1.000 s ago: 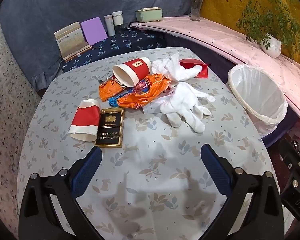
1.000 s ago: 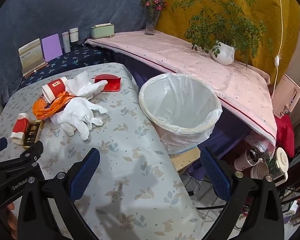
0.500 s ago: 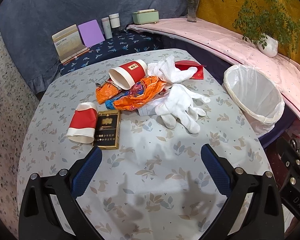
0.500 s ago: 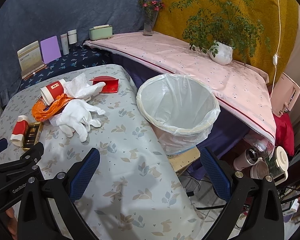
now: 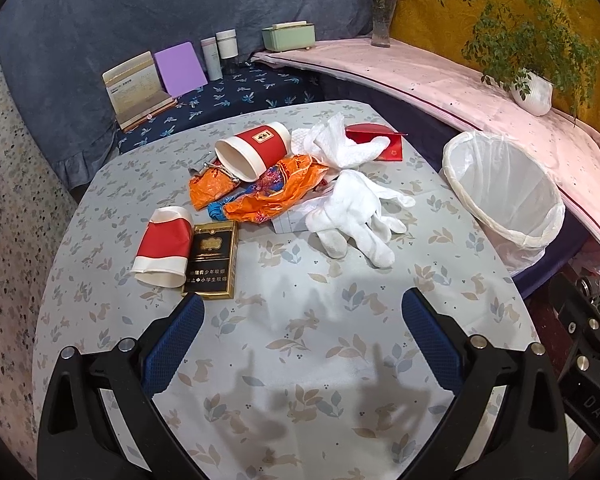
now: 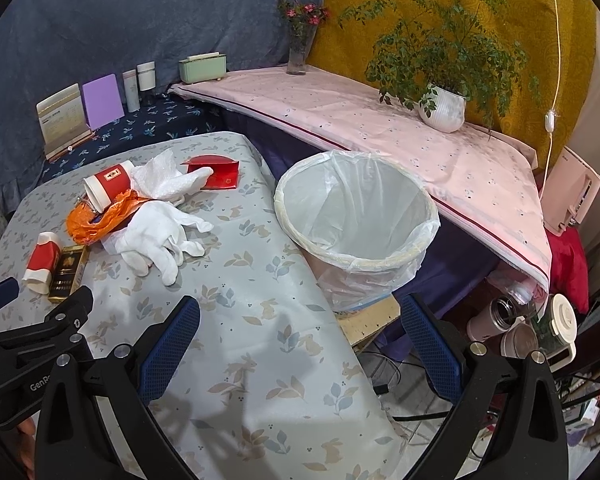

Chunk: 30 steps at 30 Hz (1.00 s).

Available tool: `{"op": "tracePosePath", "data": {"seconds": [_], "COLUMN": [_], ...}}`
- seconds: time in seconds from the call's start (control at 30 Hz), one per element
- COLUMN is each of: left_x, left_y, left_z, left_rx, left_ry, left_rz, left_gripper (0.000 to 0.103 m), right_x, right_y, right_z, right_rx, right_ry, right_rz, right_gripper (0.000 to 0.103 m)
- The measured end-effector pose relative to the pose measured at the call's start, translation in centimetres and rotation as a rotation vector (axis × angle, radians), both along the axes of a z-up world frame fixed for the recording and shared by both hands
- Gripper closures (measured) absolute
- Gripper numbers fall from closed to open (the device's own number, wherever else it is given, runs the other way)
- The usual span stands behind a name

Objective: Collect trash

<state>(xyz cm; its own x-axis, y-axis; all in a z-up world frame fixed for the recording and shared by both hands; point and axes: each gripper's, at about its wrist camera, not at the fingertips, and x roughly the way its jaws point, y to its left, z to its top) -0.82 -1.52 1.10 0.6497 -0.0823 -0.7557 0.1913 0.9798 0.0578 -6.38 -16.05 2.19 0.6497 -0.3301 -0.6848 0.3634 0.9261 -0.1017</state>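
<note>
Trash lies on the leaf-patterned table [image 5: 300, 360]: a flattened red paper cup [image 5: 162, 246], a black cigarette box [image 5: 212, 256], a red cup on its side [image 5: 254, 152], orange wrappers [image 5: 268, 194], white gloves [image 5: 356, 212] and a red envelope [image 5: 380, 142]. A bin lined with a white bag [image 5: 504, 192] stands off the table's right edge; it also shows in the right wrist view [image 6: 356, 216]. My left gripper [image 5: 302, 328] is open and empty, just short of the cigarette box. My right gripper [image 6: 300, 336] is open and empty over the table's right edge, near the bin.
A pink-covered ledge [image 6: 380, 120] runs behind the bin with a potted plant [image 6: 442, 108], a vase [image 6: 300, 50] and a green box [image 6: 202, 68]. Cards and bottles [image 5: 172, 72] stand at the back. Flasks [image 6: 520, 328] sit on the floor at the right.
Both grippers drifted slightly: the trash pile sits a little lower and nearer in the left view than half a second ago. Nothing on the table moved.
</note>
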Motion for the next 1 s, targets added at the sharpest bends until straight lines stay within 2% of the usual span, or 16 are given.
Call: {"op": "tracePosePath", "data": {"seconds": [1.0], "left_x": [-0.2], "left_y": [0.42], "left_z": [0.29], "left_rx": [-0.008], "left_ry": [-0.016], "left_rz": [0.023], "left_gripper": [0.008], "right_x": [-0.1], "right_y": [0.24], "right_z": [0.47], "right_rx": [-0.003], "right_ry": [-0.009], "right_rz": [0.0], "right_gripper": [0.007]}}
